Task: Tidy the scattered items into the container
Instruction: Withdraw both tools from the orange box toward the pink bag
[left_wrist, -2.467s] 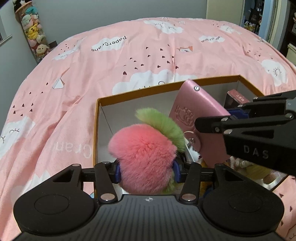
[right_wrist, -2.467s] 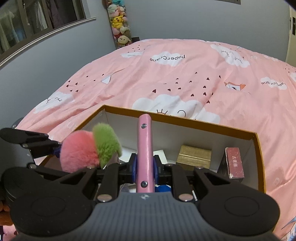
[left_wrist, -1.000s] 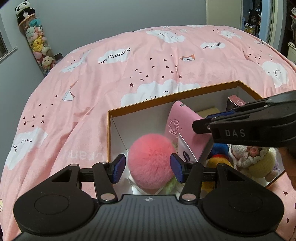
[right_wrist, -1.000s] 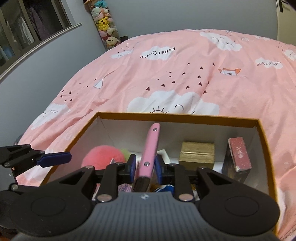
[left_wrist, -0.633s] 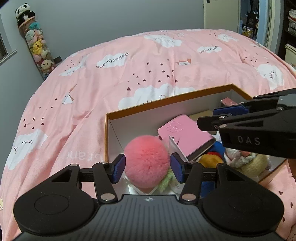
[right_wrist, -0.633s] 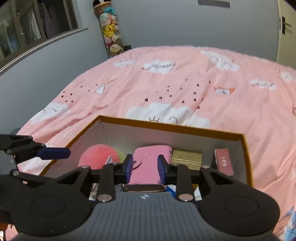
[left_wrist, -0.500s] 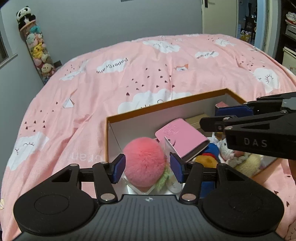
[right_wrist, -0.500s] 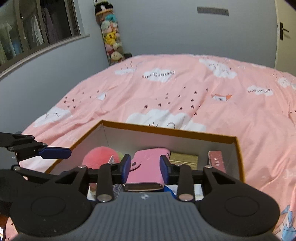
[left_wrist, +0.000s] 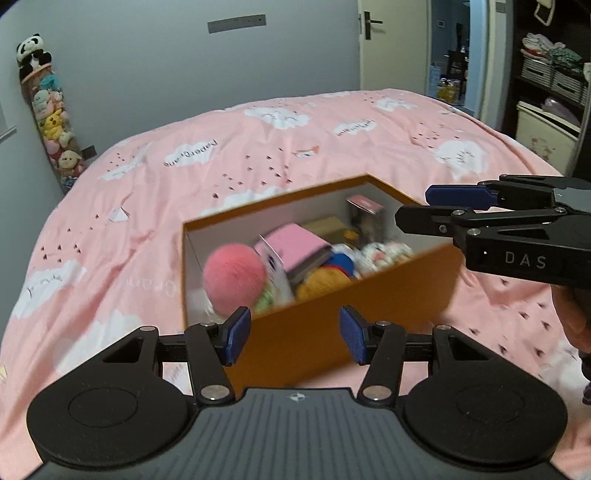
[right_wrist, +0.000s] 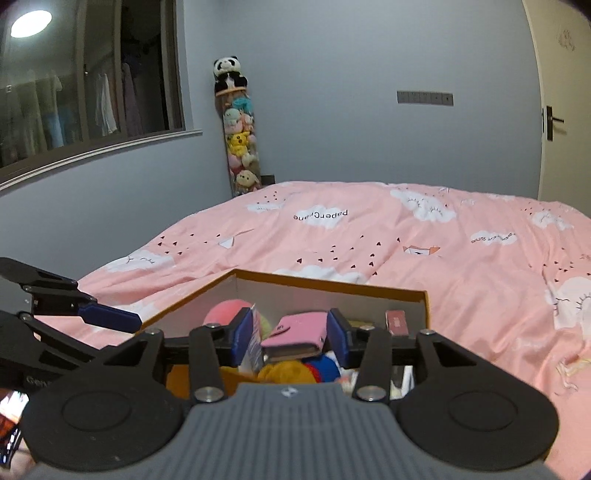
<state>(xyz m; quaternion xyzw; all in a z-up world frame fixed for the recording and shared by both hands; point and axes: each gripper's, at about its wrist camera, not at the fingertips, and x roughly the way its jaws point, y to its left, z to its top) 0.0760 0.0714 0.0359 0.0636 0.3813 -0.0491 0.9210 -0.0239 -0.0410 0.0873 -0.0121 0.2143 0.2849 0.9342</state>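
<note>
Both loads are down in the orange box on the bed, pink pompom and pink wallet inside, left claw open and empty, right claw opening around nothing, so I'd lift clear of the rim.

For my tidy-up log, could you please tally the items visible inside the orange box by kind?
Inside the orange box:
Fluffy pom-pom: 1
Pink wallet: 1
Knitted toys: 2, a yellow and blue one and a whitish one
Small boxes: 2, a gold one and a pink-topped one
White card: 1
Total: 7 visible; others may be hidden.
</note>
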